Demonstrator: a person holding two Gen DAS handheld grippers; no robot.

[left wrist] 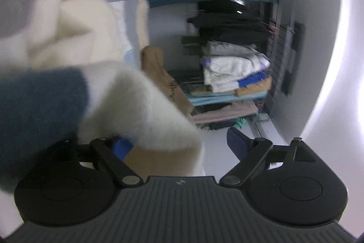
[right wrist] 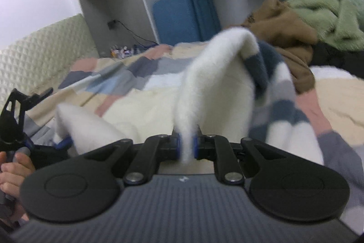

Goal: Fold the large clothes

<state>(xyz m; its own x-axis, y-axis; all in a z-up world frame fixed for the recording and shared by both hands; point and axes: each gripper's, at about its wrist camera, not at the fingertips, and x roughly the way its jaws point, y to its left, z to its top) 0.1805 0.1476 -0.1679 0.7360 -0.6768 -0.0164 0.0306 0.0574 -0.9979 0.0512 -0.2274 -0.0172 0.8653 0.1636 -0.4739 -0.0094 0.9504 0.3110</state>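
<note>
Right gripper (right wrist: 187, 147) clenched on white edge of sweater (right wrist: 216, 88), lifted above bed (right wrist: 127, 83). Left gripper (left wrist: 179, 140) released, jaws wide, sweater fold draped loose over left finger (left wrist: 121, 147), right finger (left wrist: 236, 140) bare. Beyond: brown garment (right wrist: 282, 38), green blanket (right wrist: 329, 13), clothes stack (left wrist: 234, 74).

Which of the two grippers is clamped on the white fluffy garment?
The right gripper: its jaws pinch the white fluffy garment. The left gripper stands open.
</note>
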